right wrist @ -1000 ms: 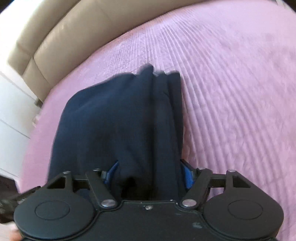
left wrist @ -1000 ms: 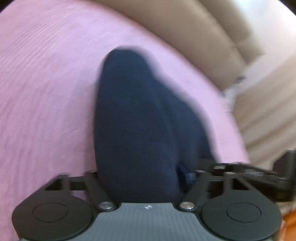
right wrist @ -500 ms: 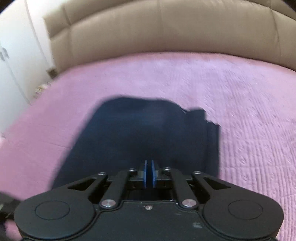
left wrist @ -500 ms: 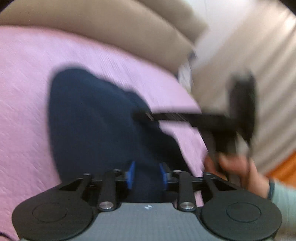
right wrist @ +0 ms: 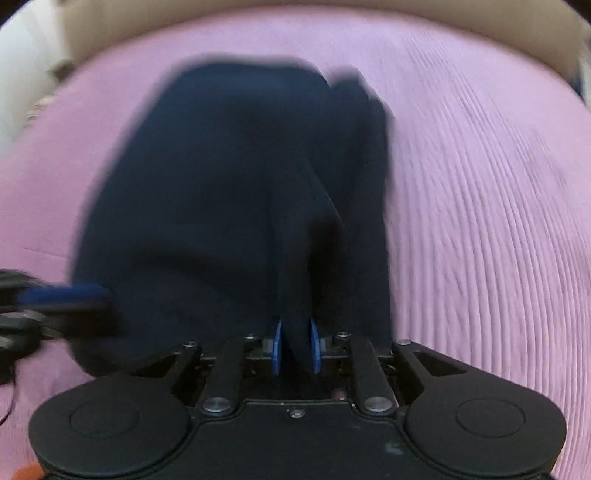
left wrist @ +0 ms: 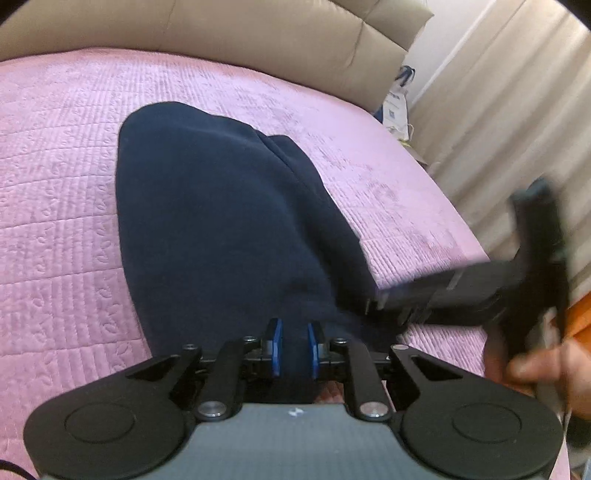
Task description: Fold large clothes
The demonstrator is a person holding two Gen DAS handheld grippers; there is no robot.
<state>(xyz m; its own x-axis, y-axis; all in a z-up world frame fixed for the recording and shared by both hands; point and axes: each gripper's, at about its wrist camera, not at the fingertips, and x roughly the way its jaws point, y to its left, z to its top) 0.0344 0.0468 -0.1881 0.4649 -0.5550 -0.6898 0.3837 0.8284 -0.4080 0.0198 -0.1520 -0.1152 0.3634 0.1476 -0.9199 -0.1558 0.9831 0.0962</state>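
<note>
A dark navy garment (left wrist: 221,221) lies folded in a long heap on the pink bedspread (left wrist: 55,184), seen too in the right wrist view (right wrist: 221,184). My left gripper (left wrist: 294,347) has the garment's near edge between its blue pads, and its jaws are closing on the cloth. My right gripper (right wrist: 295,345) pinches a raised fold of the same garment; its jaws are opening slightly, with cloth still filling the gap. The right gripper (left wrist: 391,301) also shows blurred in the left view, held by a hand (left wrist: 546,369). The left gripper (right wrist: 55,299) is a blur at the left of the right view.
The pink quilted bedspread (right wrist: 480,221) spreads all around the garment. A beige padded headboard (left wrist: 258,33) runs along the far side. Pale curtains (left wrist: 498,110) and a white bag (left wrist: 397,99) stand beyond the bed's right edge.
Both grippers went from wide open around the cloth to pinching it. Both rose and rolled, showing more of the bed. The right gripper swung to the left view's right side.
</note>
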